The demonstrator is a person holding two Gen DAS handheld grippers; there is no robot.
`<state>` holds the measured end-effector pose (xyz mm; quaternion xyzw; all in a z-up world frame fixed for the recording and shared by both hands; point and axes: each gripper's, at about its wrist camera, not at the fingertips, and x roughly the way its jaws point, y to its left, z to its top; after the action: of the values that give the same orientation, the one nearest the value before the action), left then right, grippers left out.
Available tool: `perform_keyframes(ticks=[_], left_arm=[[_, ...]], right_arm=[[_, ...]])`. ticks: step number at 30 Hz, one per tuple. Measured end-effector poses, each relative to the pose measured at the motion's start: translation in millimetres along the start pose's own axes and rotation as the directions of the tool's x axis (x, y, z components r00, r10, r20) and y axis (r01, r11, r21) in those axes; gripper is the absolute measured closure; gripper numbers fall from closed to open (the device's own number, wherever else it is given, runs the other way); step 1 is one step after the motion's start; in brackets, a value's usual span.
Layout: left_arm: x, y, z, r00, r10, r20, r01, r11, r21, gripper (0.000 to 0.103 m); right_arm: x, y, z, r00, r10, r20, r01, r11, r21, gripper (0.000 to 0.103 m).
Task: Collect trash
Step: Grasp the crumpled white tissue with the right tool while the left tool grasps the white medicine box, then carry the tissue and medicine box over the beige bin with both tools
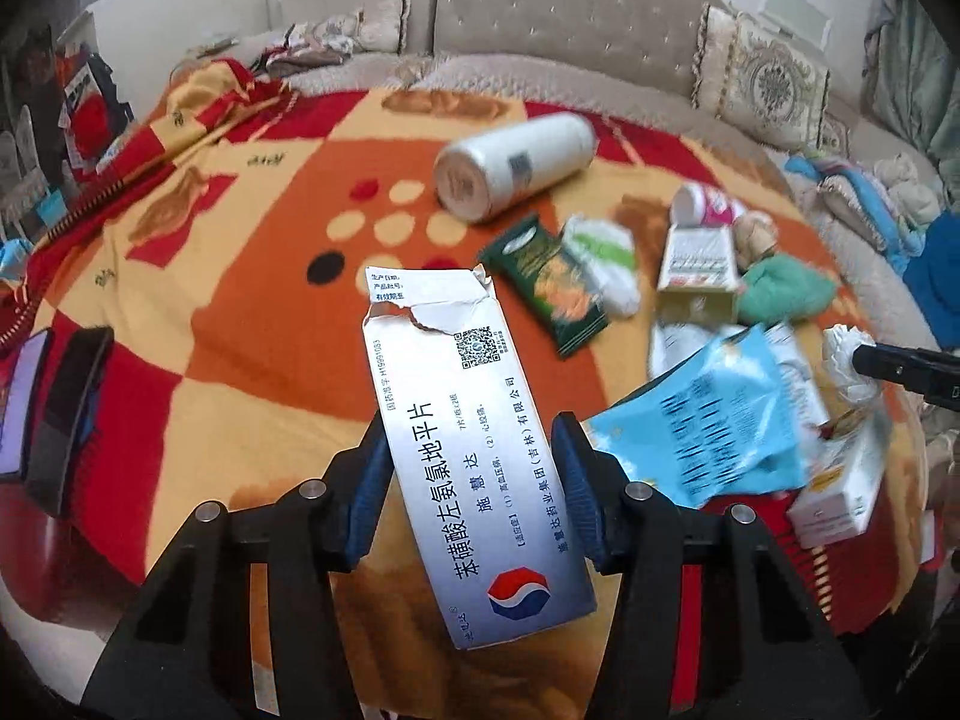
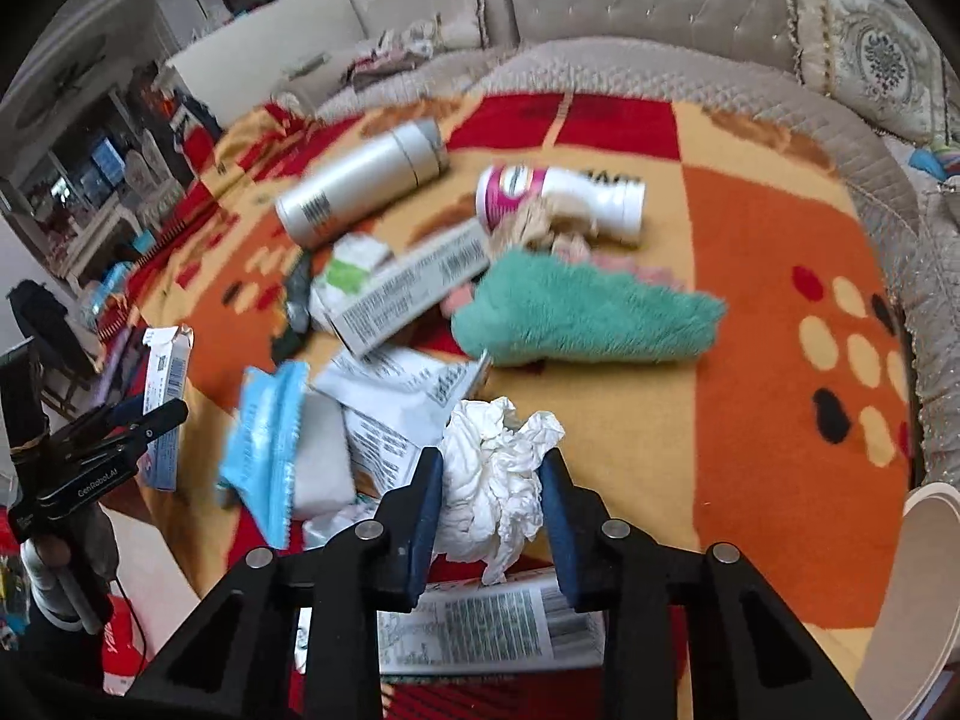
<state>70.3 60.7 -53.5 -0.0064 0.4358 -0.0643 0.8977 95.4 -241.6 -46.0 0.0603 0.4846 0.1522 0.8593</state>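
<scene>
Trash lies heaped on the patterned blanket [image 2: 750, 450] spread over a bed: a silver can [image 1: 513, 165], a green snack packet [image 1: 549, 285], a teal cloth [image 2: 588, 315], a blue wrapper [image 2: 264, 438] and leaflets. Left gripper [image 1: 474, 474] is clamped across the width of a torn medicine box [image 1: 468, 450], held lengthwise so it clears the pile. Right gripper [image 2: 489, 498] is pinched on a crumpled tissue [image 2: 498, 474], soft enough to compress. Both items appear lifted, though blur makes contact with the blanket hard to rule out. Open blanket lies to the right; a pale rim [image 2: 924, 570], possibly a bin, sits at the right edge.
</scene>
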Motion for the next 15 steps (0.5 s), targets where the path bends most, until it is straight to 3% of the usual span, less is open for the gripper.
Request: perform_keyframes(ticks=[15], left_arm=[[-39.3, -98.4, 9.4, 0.984, -0.173, 0.053, 0.165, 0.978, 0.124, 0.052]], right_arm=[[-63.8, -9.8, -25.1, 0.992, -0.004, 0.129, -0.001, 0.999, 0.04, 0.072]])
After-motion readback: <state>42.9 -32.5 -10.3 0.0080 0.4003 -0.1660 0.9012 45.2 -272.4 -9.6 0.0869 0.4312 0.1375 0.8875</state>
